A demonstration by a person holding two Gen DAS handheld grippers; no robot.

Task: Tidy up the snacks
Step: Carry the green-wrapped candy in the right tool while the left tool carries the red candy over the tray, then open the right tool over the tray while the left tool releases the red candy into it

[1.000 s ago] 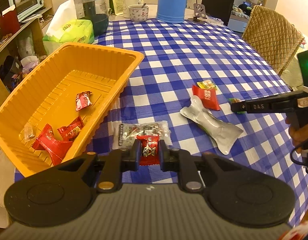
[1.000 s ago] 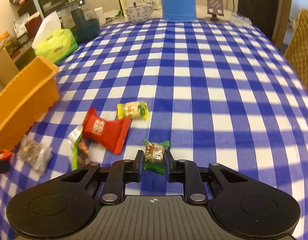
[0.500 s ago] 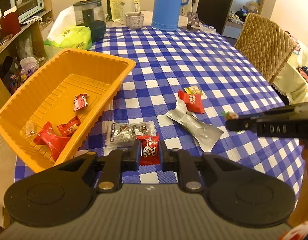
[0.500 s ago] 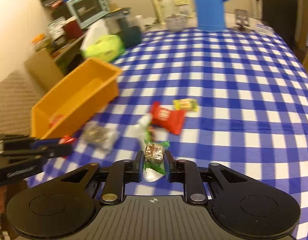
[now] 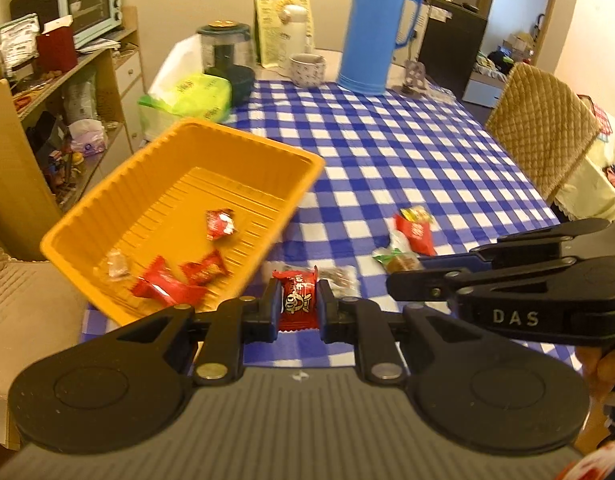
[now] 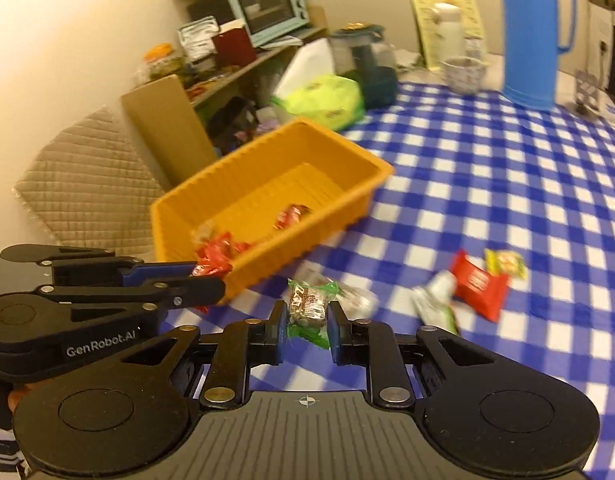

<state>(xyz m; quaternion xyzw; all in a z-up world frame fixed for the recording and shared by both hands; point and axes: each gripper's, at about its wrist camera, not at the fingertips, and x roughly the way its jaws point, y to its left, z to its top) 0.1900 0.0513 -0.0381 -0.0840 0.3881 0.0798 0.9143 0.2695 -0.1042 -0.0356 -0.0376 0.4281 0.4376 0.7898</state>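
Pinching a red candy packet (image 5: 298,301) between its two fingers, the left gripper (image 5: 298,307) hangs above the near edge of the blue-and-white checked tablecloth (image 5: 407,152); the packet stands upright in the jaws, printed face toward the camera.

Right gripper (image 6: 306,318): closed on a green-ended wrapped candy (image 6: 310,305), brown block visible through the wrapper. In the left wrist view its tips sit just right of the left gripper's fingers.

Orange plastic tray (image 5: 243,148): ahead and to the left of both grippers, ribbed floor, near corner overhanging the table edge. Contents: several red wrapped candies (image 5: 219,222) and one clear-wrapped sweet (image 5: 116,265).

Clear packet of dark snacks (image 5: 341,280): on the cloth directly beyond the left gripper's fingers.

Loose group ahead and to the right of the right gripper: silver-and-green pouch (image 6: 435,304), red pillow packet (image 6: 477,285), small yellow candy (image 6: 506,263); pouch and red packet touching, yellow candy just behind the red one.

Far end of the table: blue thermos jug (image 5: 369,32), patterned mug (image 5: 307,69), green tissue pack (image 5: 195,94), dark-based kettle (image 5: 225,46).

Shelf left of the table: pale-blue toaster oven (image 5: 89,2).

Quilted chair back (image 5: 541,120): far right of the left gripper.
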